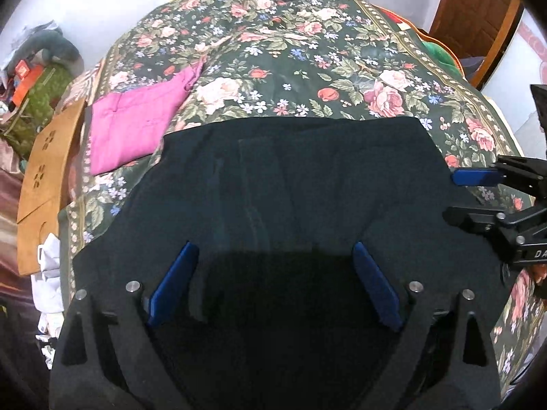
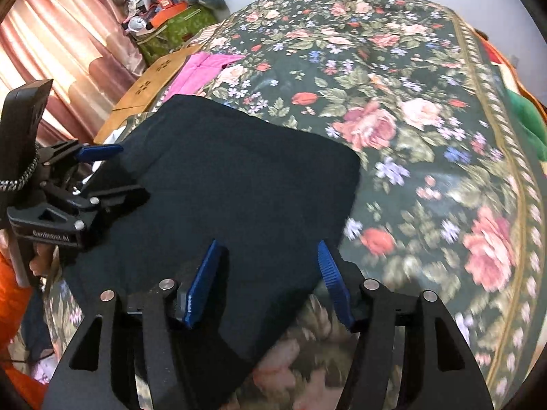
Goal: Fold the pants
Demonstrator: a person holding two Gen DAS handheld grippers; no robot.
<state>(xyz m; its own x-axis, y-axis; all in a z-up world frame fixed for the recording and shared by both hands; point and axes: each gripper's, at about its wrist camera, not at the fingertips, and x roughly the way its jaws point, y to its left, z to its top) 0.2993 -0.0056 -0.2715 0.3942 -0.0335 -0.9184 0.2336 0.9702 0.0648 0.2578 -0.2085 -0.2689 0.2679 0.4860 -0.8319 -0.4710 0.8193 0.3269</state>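
Observation:
Dark navy pants lie folded flat on the floral bedspread; they also show in the right wrist view. My left gripper is open above the pants' near edge, blue pads apart, nothing between them. It also shows in the right wrist view, at the pants' left side. My right gripper is open over the pants' near right corner, holding nothing. It also shows in the left wrist view, at the pants' right edge.
A folded pink garment lies on the bed left of the pants. A brown cardboard piece and white cloth sit at the bed's left edge. Clutter and a curtain stand beyond. A wooden door is far right.

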